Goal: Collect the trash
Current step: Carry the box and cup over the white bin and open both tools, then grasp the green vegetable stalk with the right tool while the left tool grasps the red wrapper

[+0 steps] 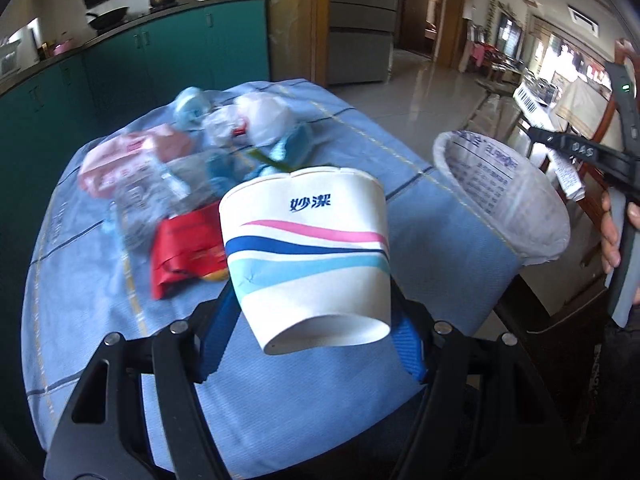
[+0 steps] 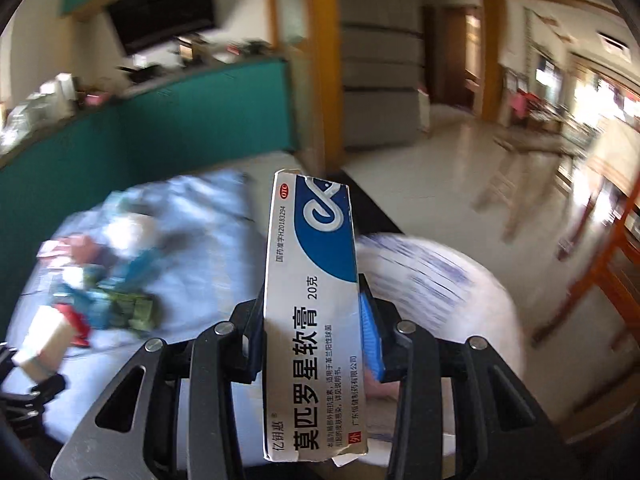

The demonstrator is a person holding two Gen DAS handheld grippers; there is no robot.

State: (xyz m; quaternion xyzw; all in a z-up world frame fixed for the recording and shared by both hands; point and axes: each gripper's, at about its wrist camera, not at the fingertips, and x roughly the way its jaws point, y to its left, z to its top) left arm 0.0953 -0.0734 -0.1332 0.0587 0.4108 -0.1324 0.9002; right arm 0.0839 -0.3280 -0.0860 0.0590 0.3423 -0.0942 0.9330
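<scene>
A paper cup (image 1: 308,256) with pink and blue stripes is clamped on its side between the blue pads (image 1: 410,350) of the left tool (image 1: 312,344), above the blue checked cloth of the bench (image 1: 360,128). An ointment box (image 2: 312,312), white and blue, is gripped lengthwise in the right tool (image 2: 316,336), its jaws narrowed onto it. A white lined bin (image 1: 508,196) is seen just past the bench's right edge. More trash is left piled on the cloth: a red wrapper (image 1: 184,252), a pink packet (image 1: 128,156), crumpled clear plastic (image 1: 248,120). The right-wrist view is motion-blurred. A hand (image 1: 612,236) is seen at the right edge.
</scene>
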